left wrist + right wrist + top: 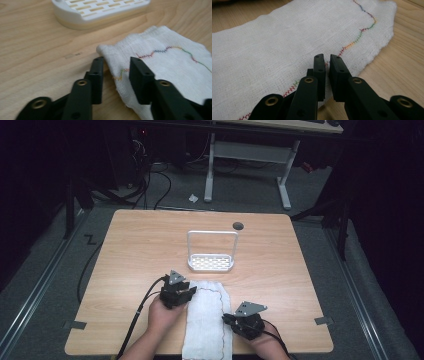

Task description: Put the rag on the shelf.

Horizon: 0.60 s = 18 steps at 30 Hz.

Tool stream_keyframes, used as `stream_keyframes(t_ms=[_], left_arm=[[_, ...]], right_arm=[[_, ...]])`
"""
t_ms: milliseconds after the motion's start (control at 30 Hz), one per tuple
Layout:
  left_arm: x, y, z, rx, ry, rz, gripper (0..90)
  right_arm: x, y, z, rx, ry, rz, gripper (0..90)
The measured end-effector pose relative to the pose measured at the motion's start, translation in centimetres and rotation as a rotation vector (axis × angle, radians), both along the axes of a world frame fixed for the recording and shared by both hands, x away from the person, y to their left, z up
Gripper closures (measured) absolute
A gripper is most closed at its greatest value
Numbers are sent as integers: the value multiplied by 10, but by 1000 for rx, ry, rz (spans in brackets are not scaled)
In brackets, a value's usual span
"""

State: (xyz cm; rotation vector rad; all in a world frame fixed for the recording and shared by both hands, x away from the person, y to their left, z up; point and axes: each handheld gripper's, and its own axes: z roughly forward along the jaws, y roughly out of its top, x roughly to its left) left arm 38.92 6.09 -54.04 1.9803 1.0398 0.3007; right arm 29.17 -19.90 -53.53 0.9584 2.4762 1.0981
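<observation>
White cloth [207, 320] lies flat on my tabletop [140, 250], near a rack [211, 262]. It looks soft, light and floppy. My left claw [116, 68] is spread over its corner. My right claw [326, 61] is nearly pressed together on the stitched edge. Edges are best to pinch.

Left tongs [116, 66] jaws apart; right tongs [327, 60] jaws nearly together.
</observation>
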Motion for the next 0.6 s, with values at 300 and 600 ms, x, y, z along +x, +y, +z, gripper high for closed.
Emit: stream_keyframes(t_ms=[300,600], left_arm=[[-3,-1,0,-14,12,-25,845],[1,2,-2,-48,48,-28,836]], right_arm=[[29,-3,11,91,7,-120,705],[84,8,0,100,70,-287,600]])
